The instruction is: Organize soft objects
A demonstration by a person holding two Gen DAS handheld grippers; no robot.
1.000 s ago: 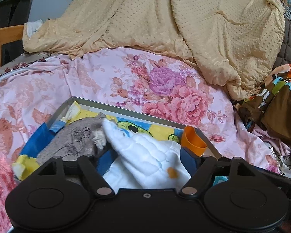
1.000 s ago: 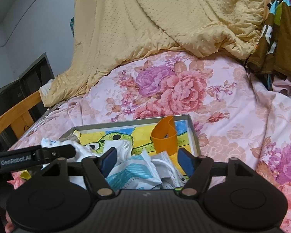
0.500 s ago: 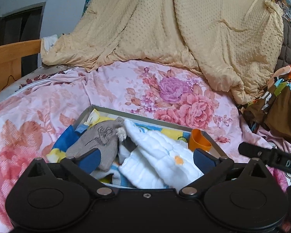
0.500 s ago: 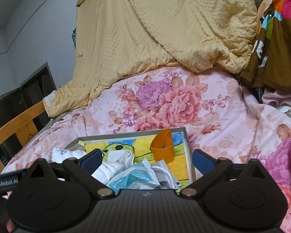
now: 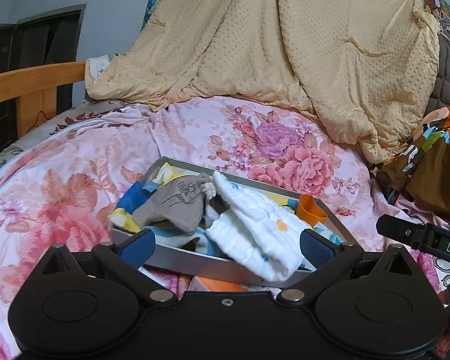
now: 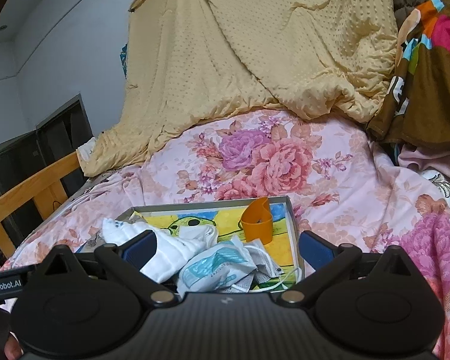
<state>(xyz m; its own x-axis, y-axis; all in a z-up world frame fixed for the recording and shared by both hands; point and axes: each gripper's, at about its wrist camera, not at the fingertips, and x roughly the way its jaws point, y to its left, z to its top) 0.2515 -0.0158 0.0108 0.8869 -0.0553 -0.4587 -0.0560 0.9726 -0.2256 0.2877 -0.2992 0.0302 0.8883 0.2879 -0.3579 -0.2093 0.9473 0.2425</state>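
Soft objects lie heaped in a shallow grey tray [image 5: 177,258] on the bed, and both grippers hang just in front of it, holding nothing. At the near side, the left gripper [image 5: 226,244] has its jaws spread wide; they have just been opening, and the blue pads do not press on anything. The right gripper [image 6: 229,247] is the same, jaws spread wide after just opening, with nothing grasped between them. Inside the tray, a white quilted cloth [image 5: 255,225] hangs over the near rim. Left of it lies a grey knitted hat [image 5: 174,207]. On the right side there are crumpled face masks [image 6: 222,267], and behind them an orange cup [image 6: 256,222] stands in the far right corner. The tray bottom shows a yellow and blue cartoon picture. Beyond the tray spreads a pink flowered bedsheet [image 5: 195,132]. Farther away a yellow dotted blanket [image 5: 285,45] is piled up high, with colourful clothes [image 6: 429,69] at the far right and a wooden bed rail [image 5: 30,81] at the far left.
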